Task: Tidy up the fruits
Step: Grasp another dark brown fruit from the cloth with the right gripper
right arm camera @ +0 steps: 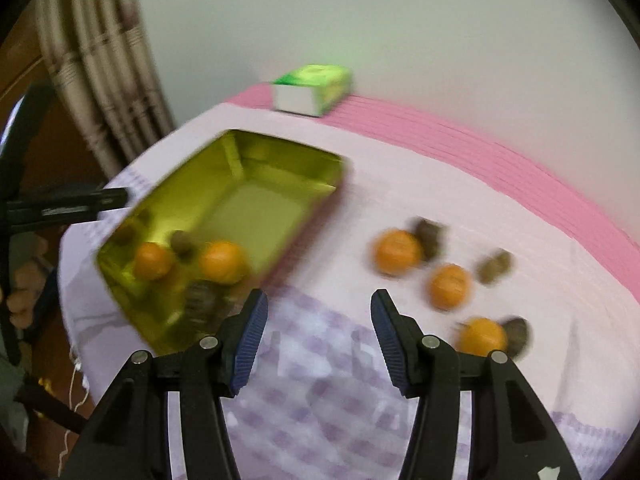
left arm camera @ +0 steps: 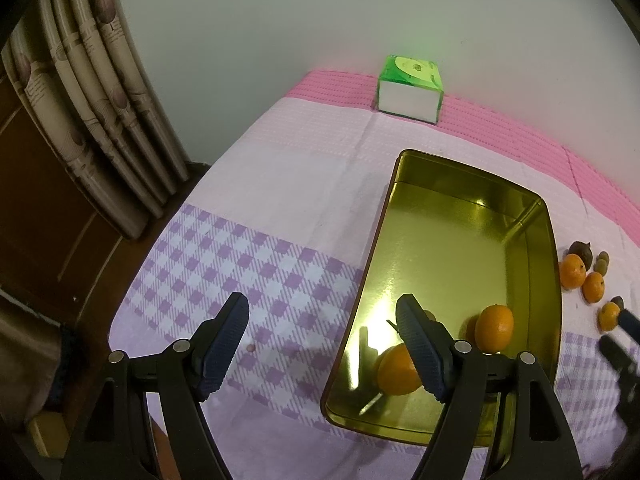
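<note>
A gold metal tin lies on the table with two oranges and a small brown fruit inside. In the right wrist view the tin shows the same oranges. Three more oranges and several small brown fruits lie on the cloth to its right; they also show in the left wrist view. My left gripper is open and empty over the tin's left rim. My right gripper is open and empty above the cloth, between the tin and the loose fruit.
A green and white tissue box stands at the back by the wall. The checked purple and pink cloth covers the table. Curtains hang at the left, past the table's edge. The right wrist view is blurred by motion.
</note>
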`<state>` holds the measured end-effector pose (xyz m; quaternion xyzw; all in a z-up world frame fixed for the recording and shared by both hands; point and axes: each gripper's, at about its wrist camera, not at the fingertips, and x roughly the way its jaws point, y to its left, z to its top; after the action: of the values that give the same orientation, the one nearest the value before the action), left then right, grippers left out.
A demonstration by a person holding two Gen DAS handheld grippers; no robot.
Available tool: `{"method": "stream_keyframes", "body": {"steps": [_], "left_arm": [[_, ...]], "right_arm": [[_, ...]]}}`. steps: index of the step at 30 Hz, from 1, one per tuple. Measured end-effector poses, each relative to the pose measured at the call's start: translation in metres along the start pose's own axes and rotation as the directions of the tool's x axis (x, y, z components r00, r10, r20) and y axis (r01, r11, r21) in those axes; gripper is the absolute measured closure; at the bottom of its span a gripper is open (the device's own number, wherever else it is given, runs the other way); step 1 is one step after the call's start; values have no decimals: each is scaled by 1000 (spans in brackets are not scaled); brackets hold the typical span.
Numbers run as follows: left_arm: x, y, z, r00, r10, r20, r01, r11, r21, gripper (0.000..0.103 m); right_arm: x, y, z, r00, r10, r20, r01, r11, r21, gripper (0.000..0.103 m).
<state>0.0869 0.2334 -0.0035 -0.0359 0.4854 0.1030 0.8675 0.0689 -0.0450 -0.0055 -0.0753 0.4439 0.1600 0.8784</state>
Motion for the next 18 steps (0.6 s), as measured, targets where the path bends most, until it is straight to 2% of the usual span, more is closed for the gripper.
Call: {"method": "stream_keyframes", "body": {"steps": [5, 10, 14, 18], "left_arm": [[0, -2, 0, 1000, 3, -1, -3, 1000, 6, 27], [1, -5, -1, 1000, 3, -2, -3, 1000, 17, 27], [3, -7, -1, 1000, -5, -10, 5, 1000, 22, 27], [4, -7, -1, 1000, -8, -12, 8, 1000, 21, 27]], "right_arm": [[-8, -69, -19, 995, -100, -19, 102, 989, 106, 52], [-9, -122, -36, 983, -176, -44, 181, 969, 170, 52], [-3, -146, -48, 978, -194, -78, 205, 962, 181, 52], [7, -154, -55, 979, -179, -92, 193, 967, 168, 52]]}}
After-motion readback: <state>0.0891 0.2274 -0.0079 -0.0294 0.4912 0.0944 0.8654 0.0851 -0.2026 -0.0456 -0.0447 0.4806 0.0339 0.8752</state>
